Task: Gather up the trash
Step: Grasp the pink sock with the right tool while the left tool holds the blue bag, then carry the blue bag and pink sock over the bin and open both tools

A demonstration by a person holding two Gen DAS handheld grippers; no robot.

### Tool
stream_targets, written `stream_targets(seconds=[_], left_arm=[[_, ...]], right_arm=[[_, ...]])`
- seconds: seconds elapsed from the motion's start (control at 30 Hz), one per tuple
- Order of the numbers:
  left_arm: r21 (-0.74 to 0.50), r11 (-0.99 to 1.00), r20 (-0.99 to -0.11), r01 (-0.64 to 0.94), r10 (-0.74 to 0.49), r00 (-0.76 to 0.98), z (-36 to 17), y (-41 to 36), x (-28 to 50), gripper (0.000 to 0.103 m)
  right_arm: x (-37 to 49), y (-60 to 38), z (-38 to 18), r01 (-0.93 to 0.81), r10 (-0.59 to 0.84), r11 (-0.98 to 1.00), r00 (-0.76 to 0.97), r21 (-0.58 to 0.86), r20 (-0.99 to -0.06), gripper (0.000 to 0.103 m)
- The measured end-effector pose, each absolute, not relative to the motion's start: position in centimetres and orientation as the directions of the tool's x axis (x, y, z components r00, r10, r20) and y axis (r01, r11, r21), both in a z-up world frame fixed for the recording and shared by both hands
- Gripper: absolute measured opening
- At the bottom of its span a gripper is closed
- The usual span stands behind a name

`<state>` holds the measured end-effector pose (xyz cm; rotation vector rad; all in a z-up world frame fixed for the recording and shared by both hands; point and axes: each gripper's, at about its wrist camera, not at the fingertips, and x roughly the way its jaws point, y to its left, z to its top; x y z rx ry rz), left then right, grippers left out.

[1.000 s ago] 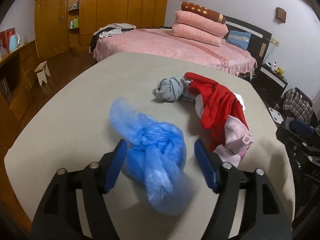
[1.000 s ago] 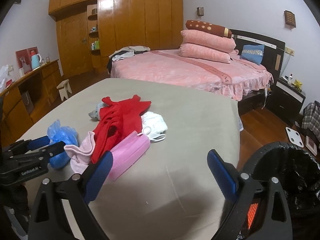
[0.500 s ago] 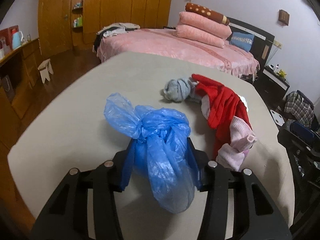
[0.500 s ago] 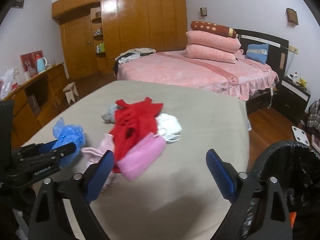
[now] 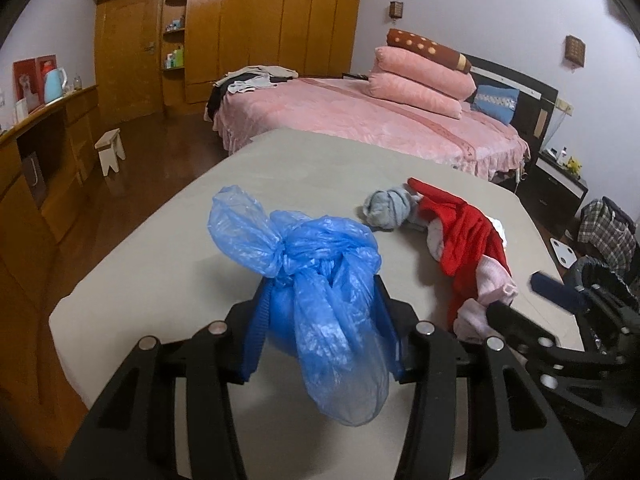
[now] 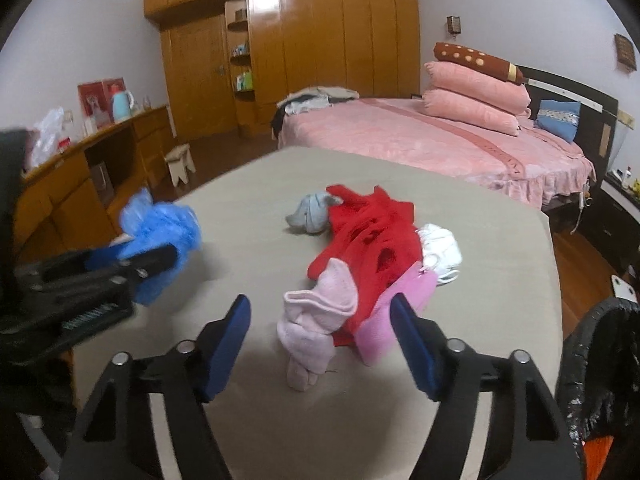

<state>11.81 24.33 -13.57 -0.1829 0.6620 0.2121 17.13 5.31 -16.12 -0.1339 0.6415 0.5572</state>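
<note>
Left claw clamps blue bag off the bench, not binned; right claw gapes wide over pink sock; pile remains.

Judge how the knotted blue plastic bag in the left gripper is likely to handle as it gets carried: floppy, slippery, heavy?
The blue plastic bag is thin crinkled film, so probably light and floppy; its tail droops below the left gripper. The film looks glossy, so it might slip, though the bunched knot sits above the pads, which should help.
</note>
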Motion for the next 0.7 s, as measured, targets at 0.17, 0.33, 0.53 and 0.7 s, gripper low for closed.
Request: stream_targets(seconds=[0.17,0.33,0.53,0.7], left_arm=[[-0.106,0.958,-0.617,-0.265,0.146,0.773,-13.2,24.9,11.4,0.046],[-0.098,0.96,-0.608,-0.261,0.15,0.78,-12.8,24.4,11.3,0.047],[-0.103,0.965,-0.591,-0.242,0.137,0.795,-11.9,22.9,11.1,0.047],[-0.105,0.974,-0.572,-0.2,0.105,0.814,-10.7,20.7,11.6,0.047]], right_arm=[[17.2,6.4,-17.2,-0.561,0.458,0.826,0.618,0.05,-0.639,0.027],[16.5,5.5,-15.8,-0.561,0.479,0.825,0.632,0.067,-0.61,0.017],[16.1,2.7,-12.5,-0.552,0.509,0.828,0.659,0.104,-0.553,0.017],[15.7,-0.2,-10.0,-0.528,0.501,0.843,0.705,0.099,-0.503,0.017]])
